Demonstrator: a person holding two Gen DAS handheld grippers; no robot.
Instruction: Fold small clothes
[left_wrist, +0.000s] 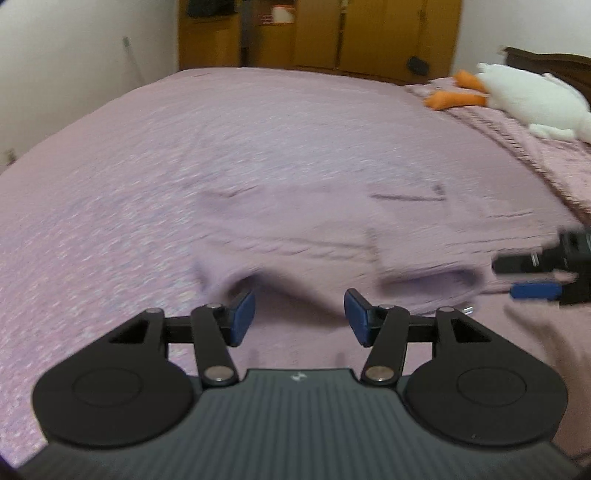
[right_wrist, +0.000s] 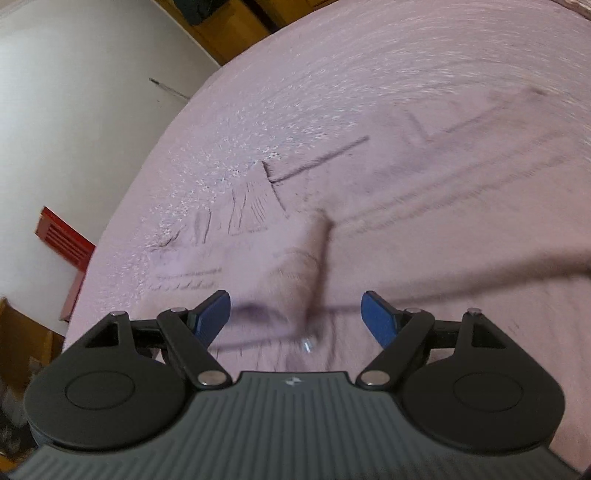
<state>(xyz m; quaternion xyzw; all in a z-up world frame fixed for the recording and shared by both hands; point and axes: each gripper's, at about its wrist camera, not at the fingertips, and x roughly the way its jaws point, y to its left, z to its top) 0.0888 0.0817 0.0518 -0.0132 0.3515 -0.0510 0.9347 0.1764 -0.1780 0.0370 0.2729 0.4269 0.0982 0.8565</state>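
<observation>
Closest to me, the left tongs (left_wrist: 299, 317) hang with their blue pads (left_wrist: 243, 315) spread apart and nothing between them, released, tipped down toward the bed (left_wrist: 92, 206). Just ahead of those pads lies the small garment (left_wrist: 332, 236), a pale mauve knitted piece almost the same colour as the bedspread under it, so its edges are hard to follow through the blur. Its near hem sits right in front of the left tongs, with a loose fold (left_wrist: 424, 277) lumped up ahead and to their right. I would judge the hem was laid there so the piece could be folded over from the near side.

The right tongs (right_wrist: 295, 317) are also released, pads wide and gripping nothing. Between and just beyond them the same cloth rises in a soft ridge (right_wrist: 306, 251), and a dark thin line, perhaps a cord or a seam, crosses close to the pads; I cannot tell which. Seen from the left side, the right tongs (left_wrist: 535, 288) sit off to the right at the garment's edge, close to it.

The fold looks only partly made: the cloth is bunched, not squared.

Further off, beyond the tongs, a white stuffed goose (left_wrist: 532, 99) with orange feet rests near the head of the bed, well clear of the work, and wooden wardrobes (left_wrist: 369, 33) line the far wall.
</observation>
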